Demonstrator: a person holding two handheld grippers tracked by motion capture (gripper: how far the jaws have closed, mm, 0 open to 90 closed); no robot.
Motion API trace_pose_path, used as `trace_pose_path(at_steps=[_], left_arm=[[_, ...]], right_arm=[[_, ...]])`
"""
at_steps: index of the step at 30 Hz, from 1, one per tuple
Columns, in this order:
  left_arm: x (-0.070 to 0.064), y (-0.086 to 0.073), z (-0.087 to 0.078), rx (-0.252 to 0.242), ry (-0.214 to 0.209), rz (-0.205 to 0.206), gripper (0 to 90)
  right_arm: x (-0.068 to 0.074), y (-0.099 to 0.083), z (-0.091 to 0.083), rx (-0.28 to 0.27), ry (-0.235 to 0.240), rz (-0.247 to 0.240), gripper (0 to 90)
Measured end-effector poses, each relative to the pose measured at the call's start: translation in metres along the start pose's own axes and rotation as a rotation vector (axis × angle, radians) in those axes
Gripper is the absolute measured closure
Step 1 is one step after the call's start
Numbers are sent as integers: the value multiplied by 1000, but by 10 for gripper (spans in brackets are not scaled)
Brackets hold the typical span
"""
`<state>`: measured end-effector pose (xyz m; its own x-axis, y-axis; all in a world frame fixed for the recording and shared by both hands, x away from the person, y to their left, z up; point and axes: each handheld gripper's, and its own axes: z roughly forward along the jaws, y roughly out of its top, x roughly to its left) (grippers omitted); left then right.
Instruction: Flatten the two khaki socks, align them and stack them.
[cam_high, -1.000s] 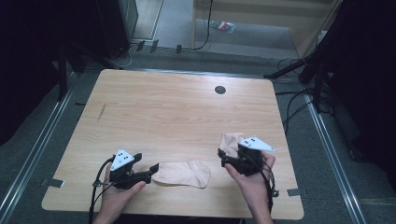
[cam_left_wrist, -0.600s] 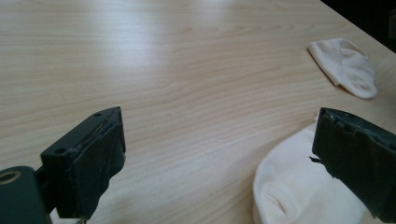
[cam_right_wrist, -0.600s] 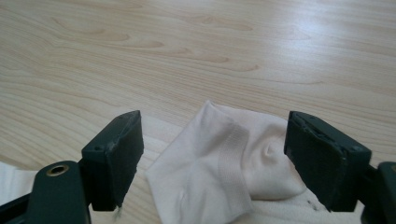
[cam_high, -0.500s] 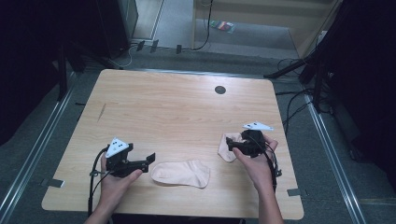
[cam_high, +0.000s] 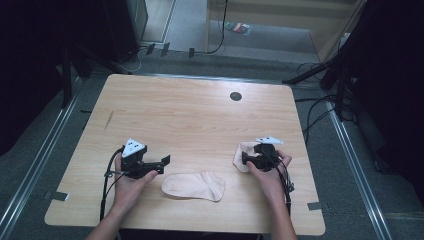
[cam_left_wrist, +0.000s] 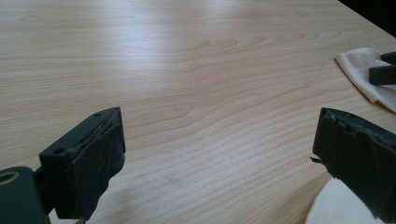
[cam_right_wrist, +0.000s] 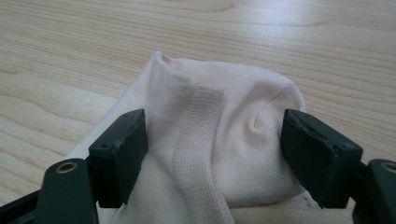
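**Near the front edge: right gripper settles over its sock, left one backs off**

Across the table (cam_high: 200, 110), bare wood takes up most of the surface, with a small dark hole (cam_high: 235, 96) toward the far edge and all the action down at the front. Two pale socks are in play. One sock (cam_high: 194, 185) lies flat by the front edge, roughly midway between the hands, and nothing is touching it. A second ago the left gripper (cam_high: 164, 164) sat right at its end; now that gripper has drawn back toward the left side, jaws spread wide over bare wood, holding nothing. From the left gripper view, a white corner of that flat sock (cam_left_wrist: 334, 205) peeks in beside the right-hand jaw.

Over near the right edge, the other sock (cam_high: 243, 154) is bunched up, and the right gripper (cam_high: 246, 158) has slid rightward with it over the last second. In the right gripper view the jaws stand apart on either side of the rumpled sock (cam_right_wrist: 219, 140), cuff band running up between them, cloth between the pads but not pinched. So that's a released grip, poised for a bite.

My read: the flat sock is laid out and done with for now, and the bunched one looks next in line to be gripped and spread or brought across to its partner.
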<state>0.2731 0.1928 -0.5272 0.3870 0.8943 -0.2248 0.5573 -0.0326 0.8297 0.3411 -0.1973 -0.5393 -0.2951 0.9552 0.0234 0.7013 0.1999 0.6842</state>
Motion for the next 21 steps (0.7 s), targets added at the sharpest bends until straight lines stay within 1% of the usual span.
trace_pose_path(at_steps=[2, 3, 4, 7, 9, 10, 11, 12, 14, 15, 19, 21], left_arm=[[1, -1, 2, 1, -1, 4, 36], [1, -1, 4, 1, 8, 3, 40], [2, -3, 7, 0, 26, -2, 41], [5, -5, 12, 2, 25, -26, 43], [6, -6, 15, 3, 26, -17, 44], [7, -6, 15, 0, 21, -23, 45], [8, -6, 15, -7, 13, -24, 45], [9, -5, 14, -12, 17, -17, 47], [10, -6, 13, -28, 18, -16, 50], [11, -6, 12, -28, 13, -21, 51], [13, -8, 13, -26, 12, -39, 59], [12, -9, 14, -20, 13, -36, 59]], right_arm=[[1, -2, -1, -18, -2, -5, 346], [1, -4, -2, -28, 2, -10, 407], [2, -4, -3, -29, 0, -7, 454], [3, -8, -5, -51, 1, -7, 603], [4, -9, -6, -64, 11, -11, 721], [5, -10, -6, -69, 21, -10, 751], [6, -10, -6, -72, 25, -17, 774], [6, -10, -6, -73, 22, -21, 786], [6, -10, -5, -76, 28, -2, 798], [5, -10, -5, -77, 33, 13, 801], [5, -9, -6, -92, 21, 27, 804], [7, -8, -9, -106, 20, 38, 804]])
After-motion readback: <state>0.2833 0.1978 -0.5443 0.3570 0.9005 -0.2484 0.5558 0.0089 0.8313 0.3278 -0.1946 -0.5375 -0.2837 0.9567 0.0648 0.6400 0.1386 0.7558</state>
